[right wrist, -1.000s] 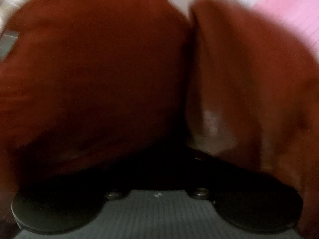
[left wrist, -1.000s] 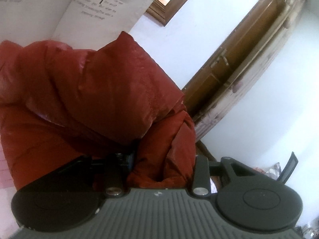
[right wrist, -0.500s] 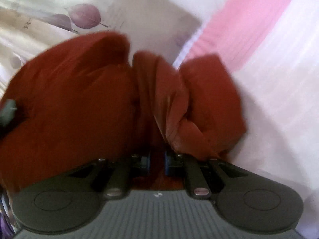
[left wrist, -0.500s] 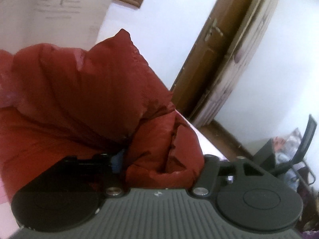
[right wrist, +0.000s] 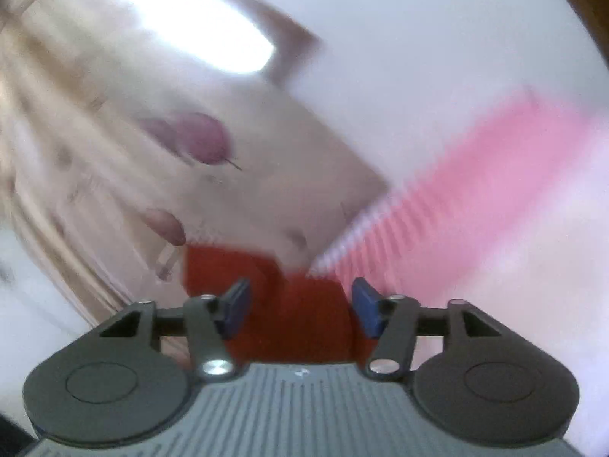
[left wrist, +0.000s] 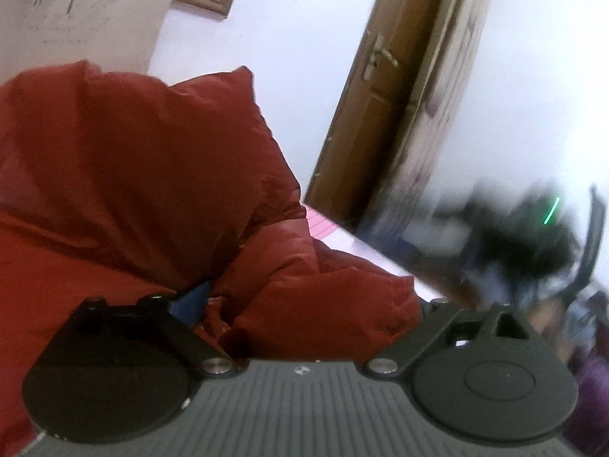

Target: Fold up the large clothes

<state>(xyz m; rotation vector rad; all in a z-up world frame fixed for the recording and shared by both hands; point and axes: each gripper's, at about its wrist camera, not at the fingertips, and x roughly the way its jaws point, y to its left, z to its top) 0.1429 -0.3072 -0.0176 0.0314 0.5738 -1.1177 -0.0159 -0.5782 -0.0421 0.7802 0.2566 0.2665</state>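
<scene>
Left wrist view is filled by the red garment (left wrist: 133, 190), a puffy, slightly glossy quilted piece heaped on the bed (left wrist: 331, 228); its bulk rises in a peaked fold toward the upper left, and a crumpled lobe trails toward the lower right, so no clear long axis can be told. The left claw (left wrist: 304, 304) is tilted downward over that lobe, its jaws having just been opening; they stand wide apart with the cloth lying between them and no pad pressing on it. A wooden door (left wrist: 377, 87) and a leaf-printed curtain (left wrist: 76, 7) are seen behind. In the blurred right wrist view, the right claw (right wrist: 297, 304) is held nearly level, its jaws likewise just opened, blue pads (right wrist: 234, 306) parted beside red cloth, over pink-striped bedding.
</scene>
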